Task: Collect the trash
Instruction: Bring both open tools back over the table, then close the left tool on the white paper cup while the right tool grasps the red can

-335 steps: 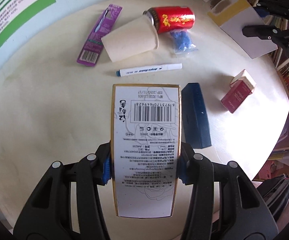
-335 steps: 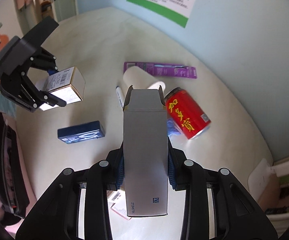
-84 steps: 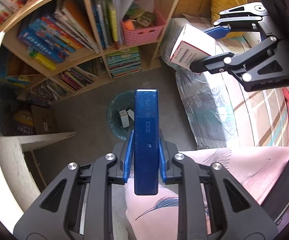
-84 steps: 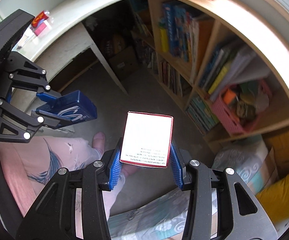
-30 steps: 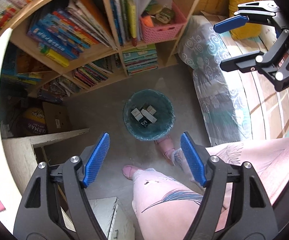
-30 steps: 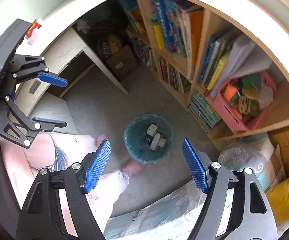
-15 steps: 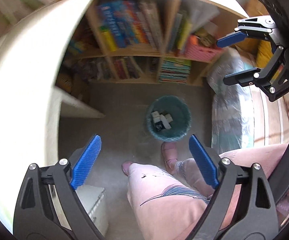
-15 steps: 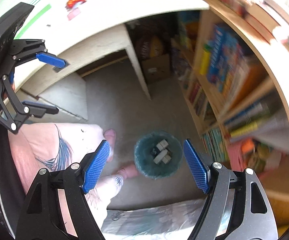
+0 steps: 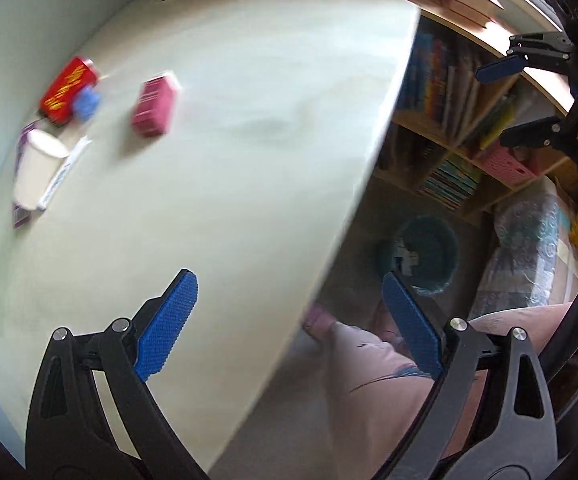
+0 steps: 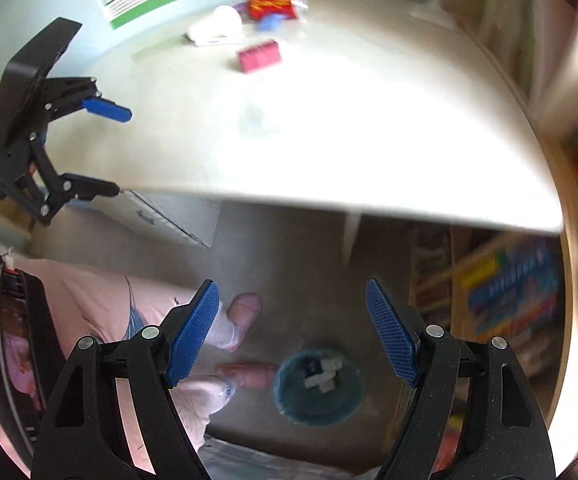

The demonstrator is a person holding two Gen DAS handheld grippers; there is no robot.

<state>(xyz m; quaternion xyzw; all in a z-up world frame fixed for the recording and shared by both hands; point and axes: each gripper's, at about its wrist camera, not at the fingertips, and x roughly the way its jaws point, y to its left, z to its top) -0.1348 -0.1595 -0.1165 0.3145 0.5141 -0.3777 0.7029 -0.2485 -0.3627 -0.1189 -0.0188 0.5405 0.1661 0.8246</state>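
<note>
My left gripper [image 9: 289, 280] hangs over the round table's edge; its jaws are opening and nothing is between them. My right gripper [image 10: 292, 286] is open and empty above the floor, with the teal bin [image 10: 289, 400] just below it. Several small boxes [image 10: 323, 374] lie in the bin. Far back on the table [image 9: 229, 180] lie a red can [image 9: 69, 92], a blue wad [image 9: 87, 100], a pink box [image 9: 155, 108], a white paper cup [image 9: 35, 168], a pen [image 9: 65, 174] and a purple packet [image 9: 23, 216]. All of it is blurred.
A bookshelf [image 9: 449, 100] full of books stands beyond the table's right edge, with a pink basket [image 9: 505, 164] on it. The person's legs in pink cloth and slippered feet [image 10: 245, 308] are beside the bin. A patterned cushion [image 9: 521, 256] lies on the right.
Both views have swung from the bin and shelf up toward the table top, and both grippers have rolled. The left jaws stand a little wider. The trash on the table has come into view.
</note>
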